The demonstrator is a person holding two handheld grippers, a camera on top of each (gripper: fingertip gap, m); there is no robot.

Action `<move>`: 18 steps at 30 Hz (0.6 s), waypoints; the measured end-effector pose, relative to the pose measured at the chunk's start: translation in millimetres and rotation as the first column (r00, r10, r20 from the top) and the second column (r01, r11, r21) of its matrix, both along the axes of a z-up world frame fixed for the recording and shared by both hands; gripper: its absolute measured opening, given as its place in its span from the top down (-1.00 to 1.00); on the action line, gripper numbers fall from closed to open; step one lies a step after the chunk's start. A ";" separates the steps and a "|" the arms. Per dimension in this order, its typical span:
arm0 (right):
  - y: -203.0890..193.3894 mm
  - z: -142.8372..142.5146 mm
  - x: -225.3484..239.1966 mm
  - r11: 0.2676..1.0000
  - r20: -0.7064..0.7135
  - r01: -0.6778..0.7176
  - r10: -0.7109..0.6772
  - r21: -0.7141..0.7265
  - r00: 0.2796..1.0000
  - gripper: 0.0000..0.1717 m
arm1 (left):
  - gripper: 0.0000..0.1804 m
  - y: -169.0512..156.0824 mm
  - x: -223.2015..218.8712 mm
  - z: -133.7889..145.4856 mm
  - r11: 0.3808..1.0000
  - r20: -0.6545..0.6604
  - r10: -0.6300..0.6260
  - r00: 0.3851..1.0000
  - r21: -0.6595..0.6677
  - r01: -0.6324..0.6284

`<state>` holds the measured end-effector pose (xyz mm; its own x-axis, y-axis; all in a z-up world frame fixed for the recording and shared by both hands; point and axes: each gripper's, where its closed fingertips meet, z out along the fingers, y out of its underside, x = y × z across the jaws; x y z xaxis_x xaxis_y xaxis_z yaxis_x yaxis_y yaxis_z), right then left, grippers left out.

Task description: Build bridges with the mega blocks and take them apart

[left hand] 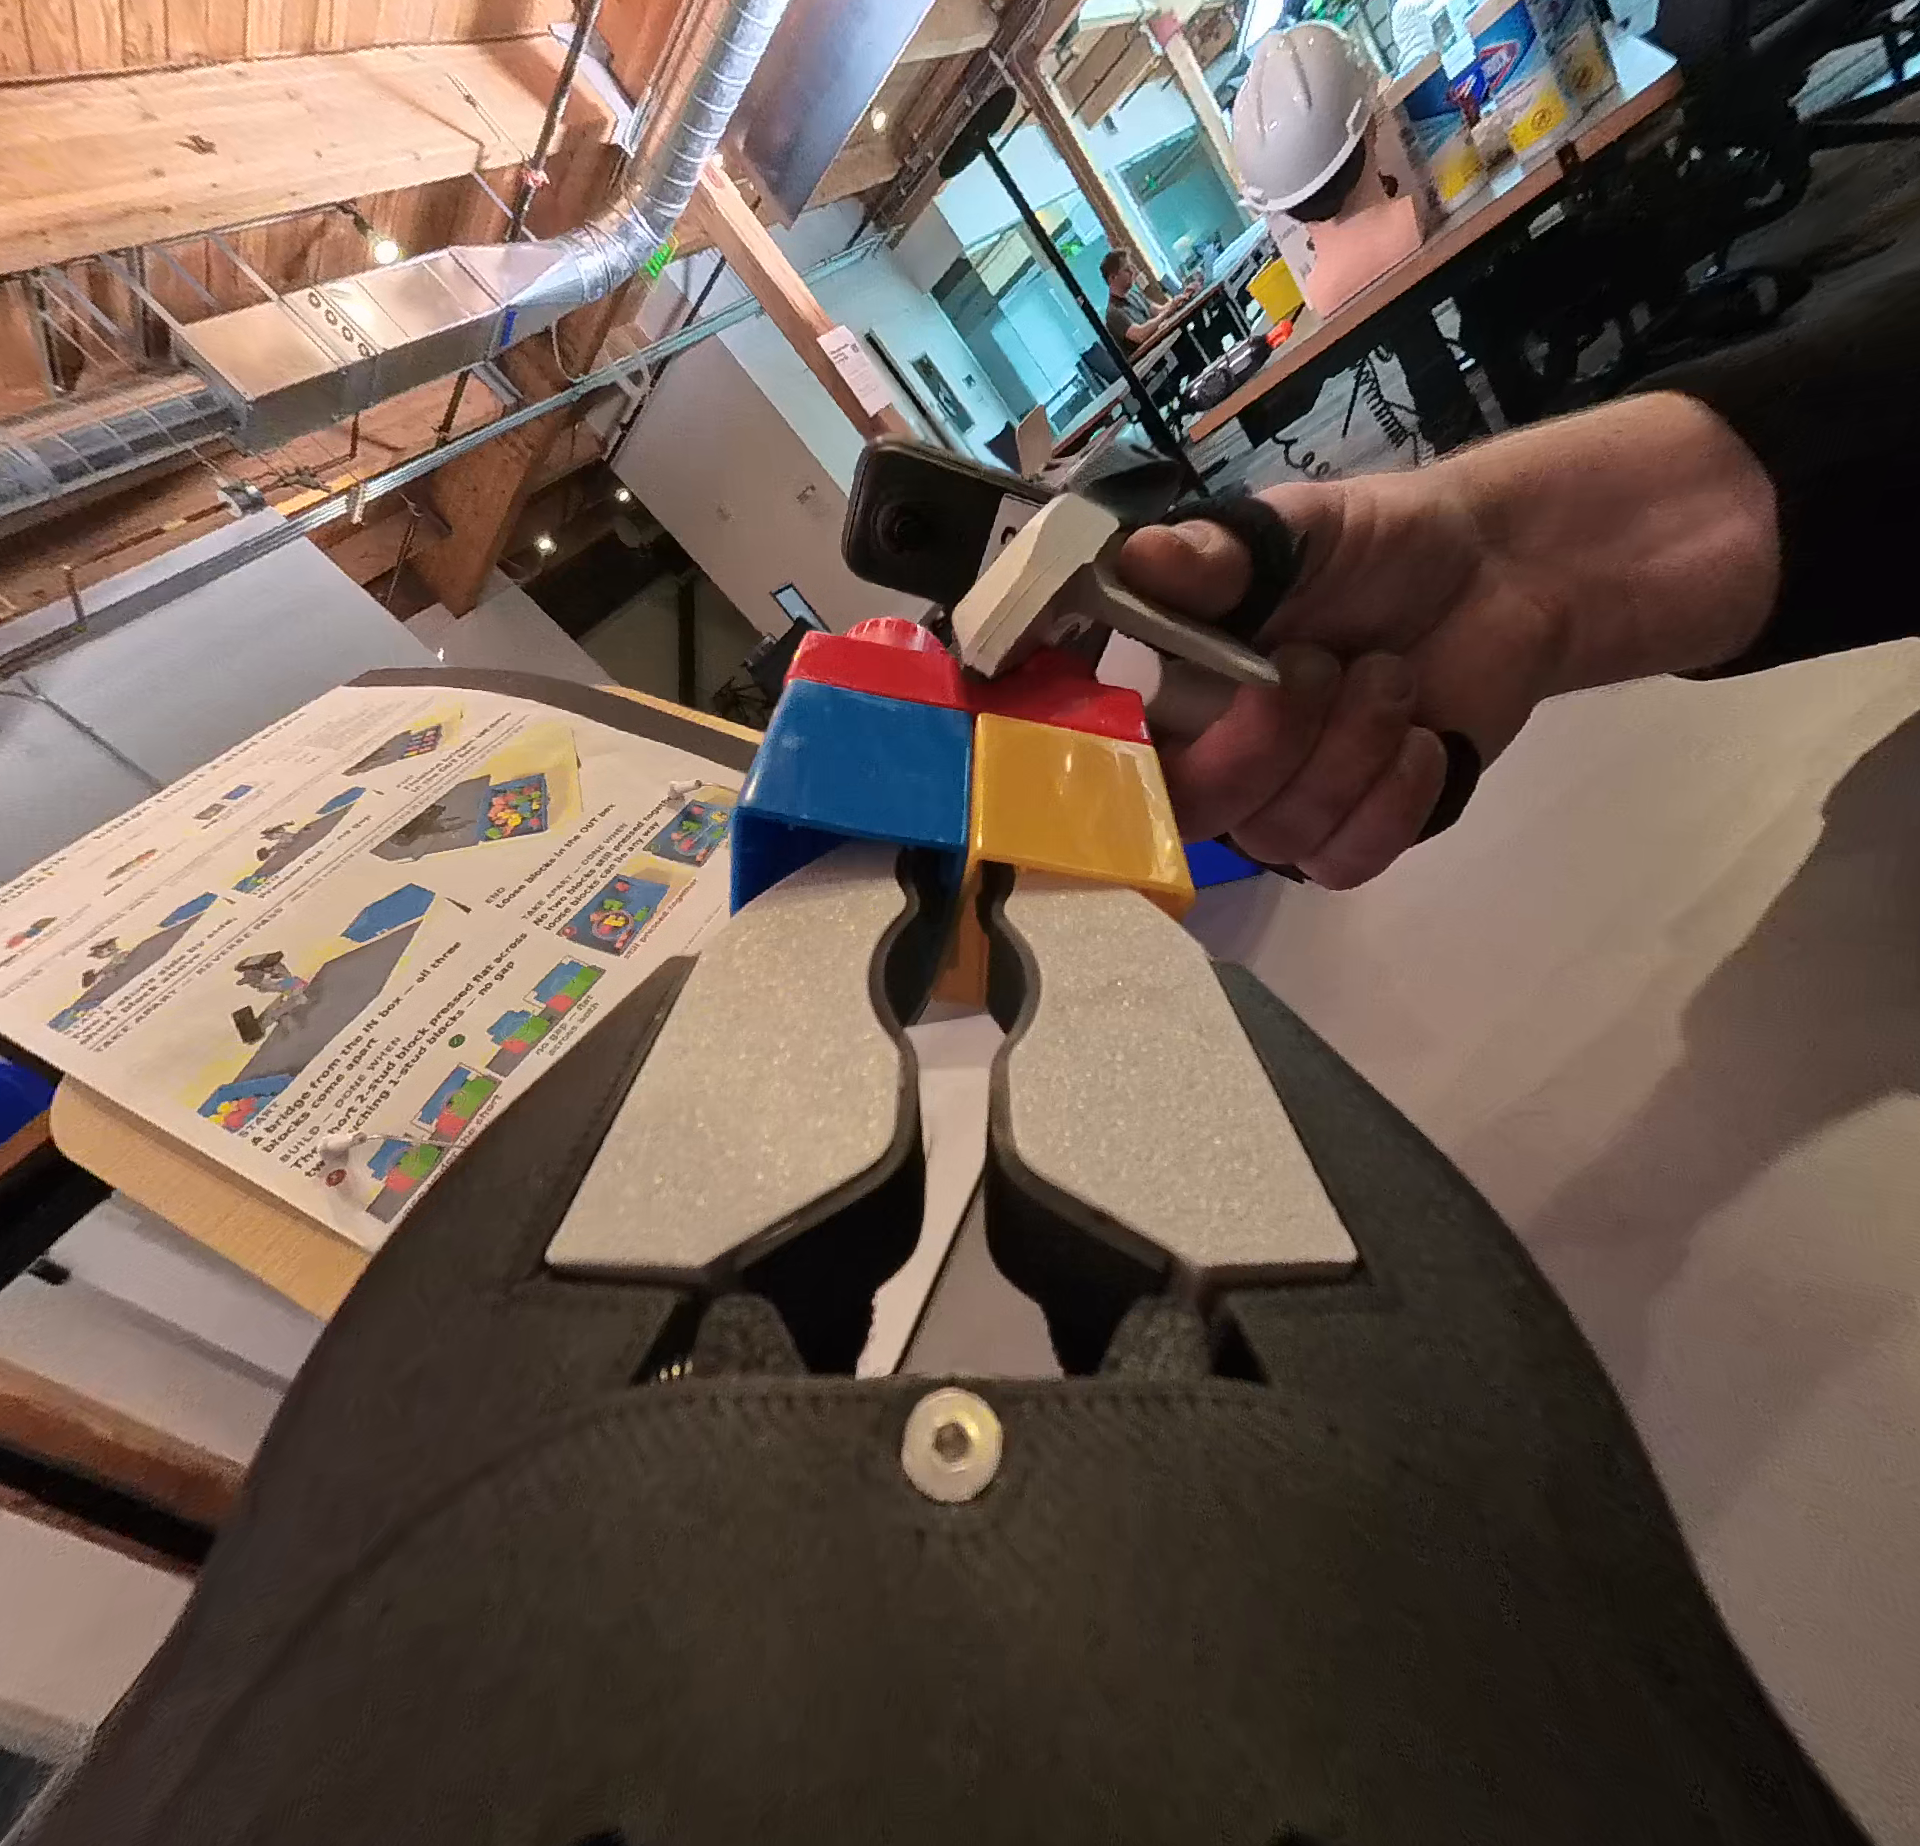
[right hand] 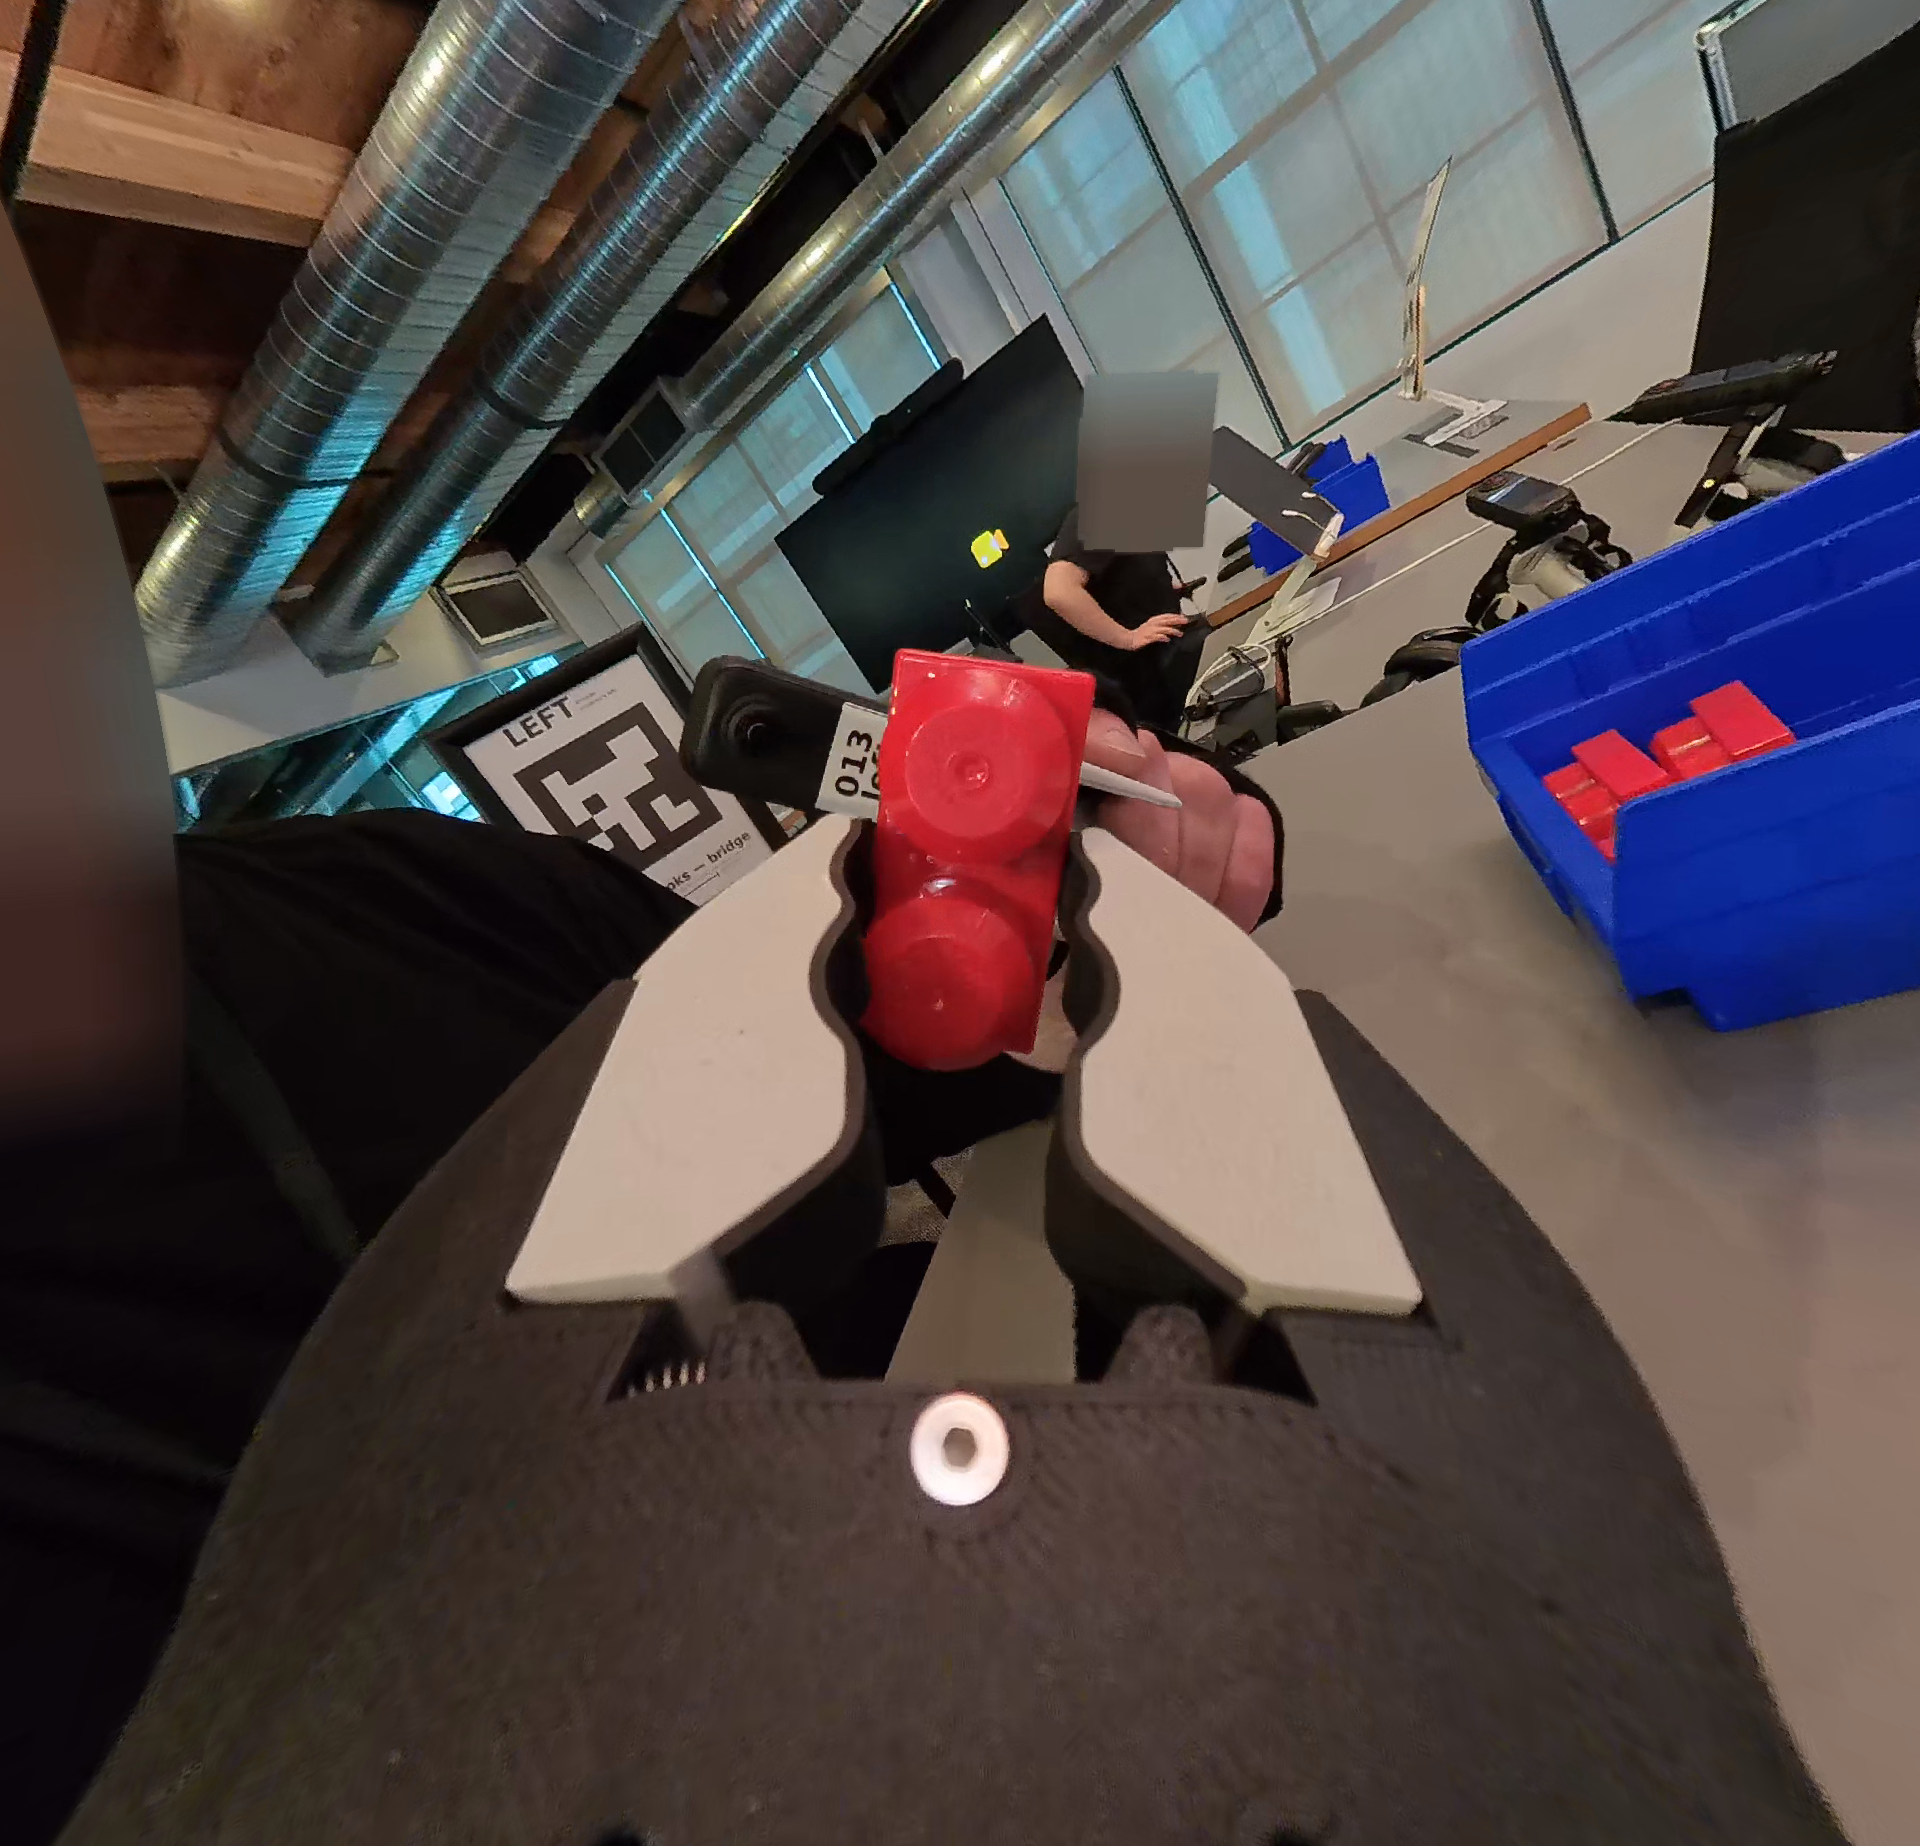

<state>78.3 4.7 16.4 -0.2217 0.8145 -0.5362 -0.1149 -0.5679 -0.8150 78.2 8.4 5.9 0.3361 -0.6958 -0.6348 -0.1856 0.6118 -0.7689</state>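
Observation:
In the left wrist view a small bridge hangs in the air: a blue block and a yellow block sit side by side under a red two-stud block. My left gripper reaches into their hollow undersides and is shut on their two touching walls. A finger of my right gripper presses on the red block from above. In the right wrist view my right gripper is shut on the red block, studs facing the camera. The blue and yellow blocks are hidden behind it.
A blue bin with several red blocks stands on the grey table to the right. An instruction sheet lies on a board at the left. A marker sign and a person are farther back. Only a small space, under 4 cm, lies between the two pairs of fingers.

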 end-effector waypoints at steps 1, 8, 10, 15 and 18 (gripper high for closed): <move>0.6 -0.3 0.4 1.000 0.002 0.002 -0.002 0.000 1.000 0.58 | 0.94 0.7 0.5 -0.3 1.000 0.002 0.003 1.000 -0.008 -0.003; 4.0 1.1 -0.8 1.000 0.000 0.022 -0.022 0.001 1.000 0.57 | 0.94 4.1 0.1 0.7 0.999 0.031 0.031 0.999 -0.013 -0.031; 5.3 -0.1 -1.3 1.000 0.012 0.024 -0.024 0.000 1.000 0.57 | 0.94 5.4 -0.1 -0.6 0.999 0.034 0.034 0.999 -0.013 -0.033; 8.6 -1.9 -0.6 1.000 0.027 0.025 -0.026 0.004 0.999 0.58 | 0.94 7.9 0.5 -2.7 0.999 0.038 0.023 0.999 -0.034 -0.021; 12.5 1.1 1.6 1.000 0.005 0.027 -0.027 -0.007 1.000 0.58 | 0.94 10.0 1.2 -0.9 0.998 0.033 0.043 0.999 -0.037 -0.042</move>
<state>79.9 17.3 17.5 -0.1971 0.8161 -0.5433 -0.1266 -0.5707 -0.8113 79.4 18.4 5.0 0.3866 -0.7028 -0.5972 -0.1847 0.5754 -0.7967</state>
